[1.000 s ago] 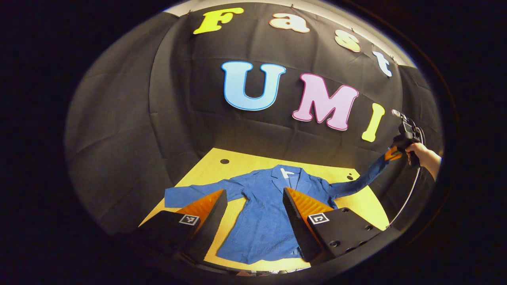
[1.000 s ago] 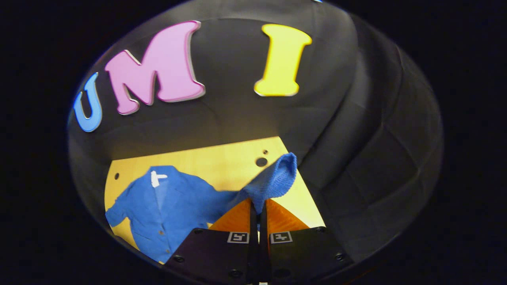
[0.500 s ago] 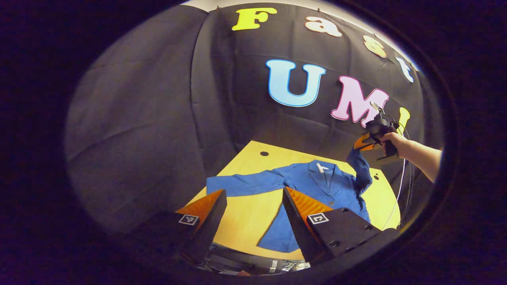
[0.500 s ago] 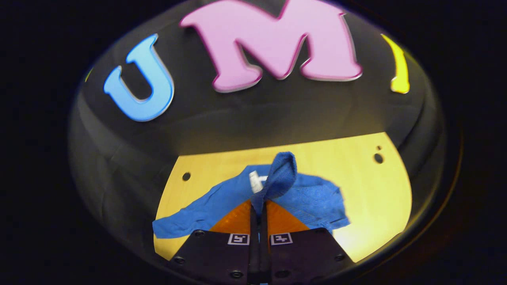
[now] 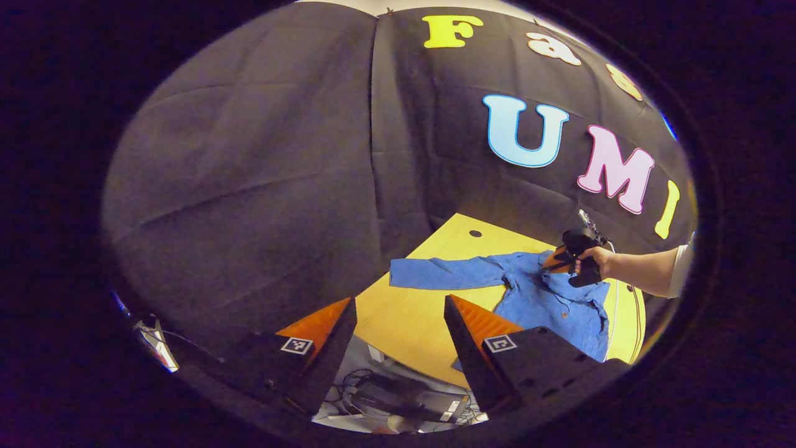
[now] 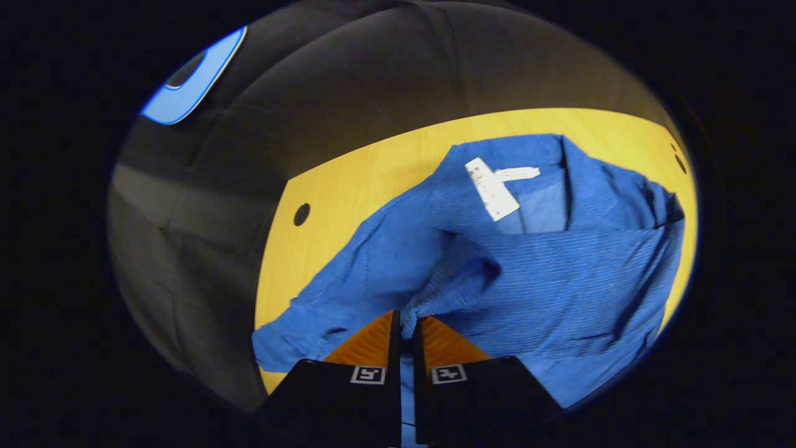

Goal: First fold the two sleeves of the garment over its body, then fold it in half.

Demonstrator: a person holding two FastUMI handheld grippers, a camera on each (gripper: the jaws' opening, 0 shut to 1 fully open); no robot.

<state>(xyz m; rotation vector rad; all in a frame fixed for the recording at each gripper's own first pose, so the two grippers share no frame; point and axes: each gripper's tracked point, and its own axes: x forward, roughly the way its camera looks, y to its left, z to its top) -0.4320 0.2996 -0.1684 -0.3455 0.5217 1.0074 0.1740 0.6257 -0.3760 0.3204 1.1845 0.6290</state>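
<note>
A blue button-up jacket (image 5: 547, 298) lies on the yellow table (image 5: 410, 311), collar toward the wall. Its left sleeve (image 5: 441, 274) stretches flat toward the table's left edge. In the right gripper view, my right gripper (image 6: 405, 318) is shut on the cuff of the right sleeve (image 6: 454, 274), low over the jacket's chest (image 6: 559, 280), with the white neck label (image 6: 491, 186) just beyond. In the left gripper view that gripper (image 5: 563, 258) and the hand (image 5: 591, 261) holding it sit above the jacket. My left gripper (image 5: 398, 311) stands open, off the table's near left corner, holding nothing.
Black cloth walls close in the table on the far and left sides. Small round holes (image 5: 475, 234) mark the tabletop near the back. Below the table's near edge lie cables and boxes on the floor (image 5: 398, 398).
My right gripper carried the right sleeve from out beyond the table's right side, up and across, down onto the jacket's chest. My left gripper swung leftward, away from the jacket, still open.
</note>
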